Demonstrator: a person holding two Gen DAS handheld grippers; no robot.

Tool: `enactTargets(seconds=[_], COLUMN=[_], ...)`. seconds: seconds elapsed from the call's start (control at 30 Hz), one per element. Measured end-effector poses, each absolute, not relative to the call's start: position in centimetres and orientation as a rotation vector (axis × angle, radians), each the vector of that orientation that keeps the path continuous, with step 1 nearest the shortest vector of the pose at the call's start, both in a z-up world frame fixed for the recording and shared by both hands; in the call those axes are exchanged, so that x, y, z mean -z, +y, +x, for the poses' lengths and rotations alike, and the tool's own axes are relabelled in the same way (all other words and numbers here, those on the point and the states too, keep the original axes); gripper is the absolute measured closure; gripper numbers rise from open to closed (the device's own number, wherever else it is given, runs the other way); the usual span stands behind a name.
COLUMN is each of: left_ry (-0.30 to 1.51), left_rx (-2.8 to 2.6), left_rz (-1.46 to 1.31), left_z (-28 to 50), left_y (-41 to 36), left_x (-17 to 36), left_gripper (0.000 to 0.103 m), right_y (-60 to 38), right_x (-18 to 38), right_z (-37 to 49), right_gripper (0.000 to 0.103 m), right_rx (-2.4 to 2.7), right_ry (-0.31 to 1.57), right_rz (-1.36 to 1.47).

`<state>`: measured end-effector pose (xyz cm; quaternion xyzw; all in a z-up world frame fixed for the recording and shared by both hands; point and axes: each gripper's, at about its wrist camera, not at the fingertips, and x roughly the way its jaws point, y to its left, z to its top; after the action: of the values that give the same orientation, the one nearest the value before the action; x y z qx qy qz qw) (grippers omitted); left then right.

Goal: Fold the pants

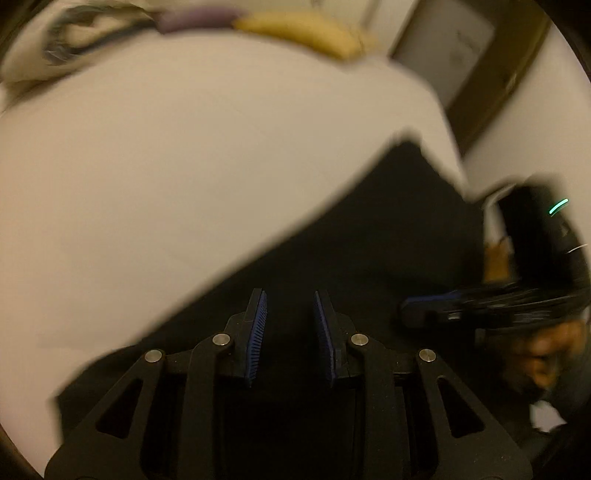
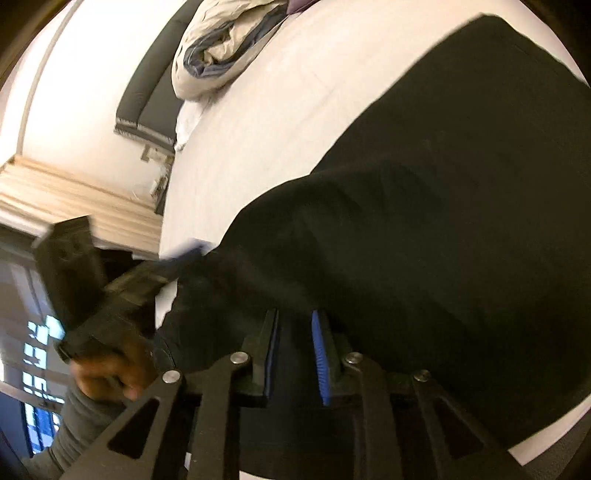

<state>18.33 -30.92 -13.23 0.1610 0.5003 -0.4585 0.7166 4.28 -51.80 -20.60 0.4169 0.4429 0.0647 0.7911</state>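
The black pants (image 2: 424,206) lie spread on a white bed (image 2: 277,110). In the left wrist view the pants (image 1: 351,236) fill the lower middle. My left gripper (image 1: 290,334) hovers just over the black fabric with its blue pads apart and nothing between them. My right gripper (image 2: 295,354) is also over the pants, jaws apart and empty. Each gripper shows in the other's view: the right one in the left wrist view (image 1: 417,312) with its tip at the fabric, the left one in the right wrist view (image 2: 184,258), held by a hand (image 2: 107,373).
A crumpled duvet (image 2: 221,48) lies at the head of the bed. A yellow pillow (image 1: 306,33) and a purple item (image 1: 195,18) sit at the bed's far edge. A dark headboard (image 2: 147,96) and a window (image 2: 40,369) are at the left.
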Motion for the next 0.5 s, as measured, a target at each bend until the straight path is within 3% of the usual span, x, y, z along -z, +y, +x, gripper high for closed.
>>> enactTargets(seconds=[0.13,0.2,0.27,0.33,0.5], left_ry=[1.148,1.103,1.092,1.078,1.061], left_rx=[0.941,0.747,0.637,0.657,0.870], left_rz=[0.159,0.216,0.212,0.147,0.158], left_z=[22.8,25.2,27.3,27.4,22.0], left_y=[-31.1,-30.5,-29.4,-28.8,-34.3], left_x=[16.1,15.6,14.6,12.8,11.0], left_gripper=[0.078,0.078,0.078,0.078,0.078], right_y=[-54.8,-56.0,-56.4,-56.8,-55.9], right_x=[20.3,20.0,18.6,16.9,18.0], right_z=[1.5,0.3,-0.7,-0.8,2.8], right_gripper=[0.103,0.103,0.094,0.078,0.068], right_rx=[-0.076,-0.054,-0.060,-0.120,-0.240], right_ry=[0.932,0.921,0.884,0.812,0.813], right_rz=[0.909,0.915,0.904,0.896,0.960])
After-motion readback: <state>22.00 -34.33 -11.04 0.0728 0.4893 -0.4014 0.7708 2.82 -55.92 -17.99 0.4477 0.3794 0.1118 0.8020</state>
